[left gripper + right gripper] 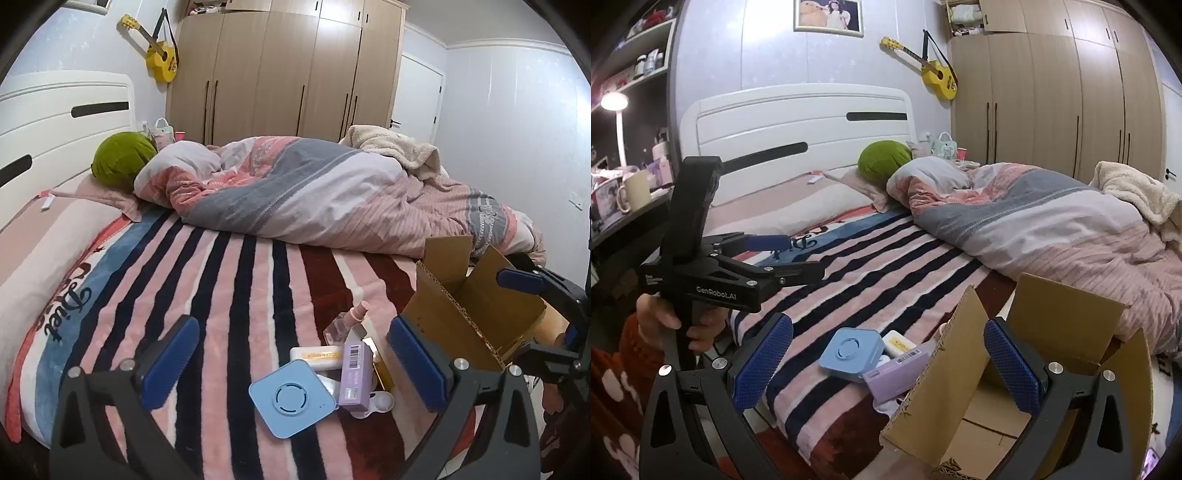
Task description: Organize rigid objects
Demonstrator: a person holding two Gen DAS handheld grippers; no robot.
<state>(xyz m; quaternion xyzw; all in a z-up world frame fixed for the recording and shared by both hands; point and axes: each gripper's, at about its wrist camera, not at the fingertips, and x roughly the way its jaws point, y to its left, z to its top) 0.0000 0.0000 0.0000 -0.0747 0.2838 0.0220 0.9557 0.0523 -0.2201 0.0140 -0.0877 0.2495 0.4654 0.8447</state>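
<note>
Two grippers hang over a striped bed [229, 280], both spread wide and holding nothing: the left gripper [291, 354] above a small pile, the right gripper [888, 354] at an open cardboard box [1067, 314]. Beside the box lie a blue square gadget [291, 400], a purple carton [355, 373] and a white case [320, 356], touching one another.

One open cardboard box [461, 314], one blue square device [291, 398], one purple carton [354, 373], one white case [317, 357], one pink-capped bottle [351, 317]
</note>
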